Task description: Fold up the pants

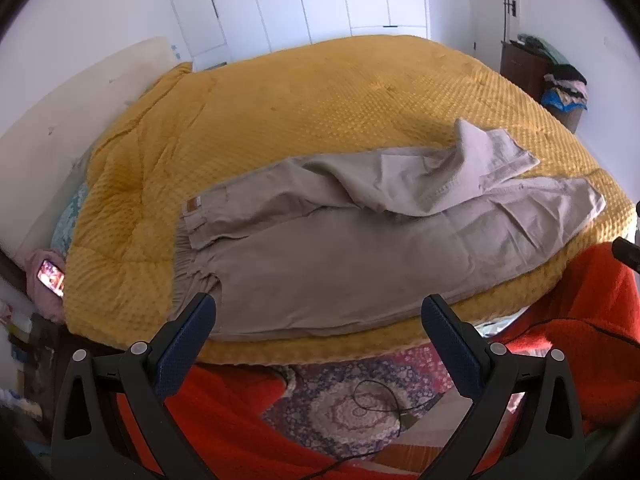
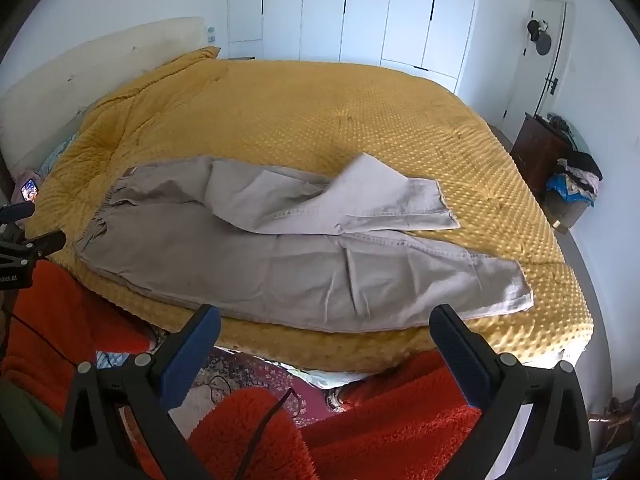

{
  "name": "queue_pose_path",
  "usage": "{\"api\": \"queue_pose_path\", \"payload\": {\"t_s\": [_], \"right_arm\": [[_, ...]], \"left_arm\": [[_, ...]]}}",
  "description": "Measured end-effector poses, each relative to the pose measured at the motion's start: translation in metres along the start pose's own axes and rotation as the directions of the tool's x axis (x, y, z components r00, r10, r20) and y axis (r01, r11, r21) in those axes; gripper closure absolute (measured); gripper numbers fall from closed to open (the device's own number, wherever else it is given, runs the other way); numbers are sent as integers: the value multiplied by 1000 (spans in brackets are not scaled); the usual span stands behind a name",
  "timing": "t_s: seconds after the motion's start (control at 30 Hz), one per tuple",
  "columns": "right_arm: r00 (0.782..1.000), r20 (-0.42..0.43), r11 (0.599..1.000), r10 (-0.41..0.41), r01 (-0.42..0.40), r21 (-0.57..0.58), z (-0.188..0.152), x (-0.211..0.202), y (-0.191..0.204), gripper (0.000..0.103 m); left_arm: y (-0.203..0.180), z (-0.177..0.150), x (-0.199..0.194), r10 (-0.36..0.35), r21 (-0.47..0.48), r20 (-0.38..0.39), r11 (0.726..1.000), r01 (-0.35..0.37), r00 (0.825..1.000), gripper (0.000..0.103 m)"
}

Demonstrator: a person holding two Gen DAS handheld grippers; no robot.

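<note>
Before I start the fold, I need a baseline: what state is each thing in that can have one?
Pants: spread lengthwise near the bed's front edge, unfolded, far leg rumpled and partly flipped over.
Yellow bedspread: laid over the bed, fairly smooth.
Phone: screen lit, left of the bed.
Left claw: open, holding nothing.
Right claw: open, holding nothing.
Wardrobe doors: closed.

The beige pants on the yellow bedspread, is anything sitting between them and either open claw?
Nothing visible does. The beige pants lie spread on the yellow bedspread near its front edge, with only open air between them and the left claw and right claw, both open and empty.
</note>
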State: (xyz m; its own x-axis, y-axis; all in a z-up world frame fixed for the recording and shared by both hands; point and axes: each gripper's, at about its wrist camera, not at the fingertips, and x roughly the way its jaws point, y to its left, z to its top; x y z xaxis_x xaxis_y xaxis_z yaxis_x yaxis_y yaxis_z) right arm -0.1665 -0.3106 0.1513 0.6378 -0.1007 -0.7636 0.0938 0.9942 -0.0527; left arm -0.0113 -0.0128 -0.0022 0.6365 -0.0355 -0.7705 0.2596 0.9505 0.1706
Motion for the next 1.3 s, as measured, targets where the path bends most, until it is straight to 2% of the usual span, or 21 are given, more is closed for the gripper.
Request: {"api": "queue_pose_path", "payload": {"t_s": [1.3], "right_arm": [[1000,-26,1000,5,-5,-17,1,11,4,0]], "left_arm": [[-4,-4,10,-18,15,-21,1000,19,1000,0]]}}
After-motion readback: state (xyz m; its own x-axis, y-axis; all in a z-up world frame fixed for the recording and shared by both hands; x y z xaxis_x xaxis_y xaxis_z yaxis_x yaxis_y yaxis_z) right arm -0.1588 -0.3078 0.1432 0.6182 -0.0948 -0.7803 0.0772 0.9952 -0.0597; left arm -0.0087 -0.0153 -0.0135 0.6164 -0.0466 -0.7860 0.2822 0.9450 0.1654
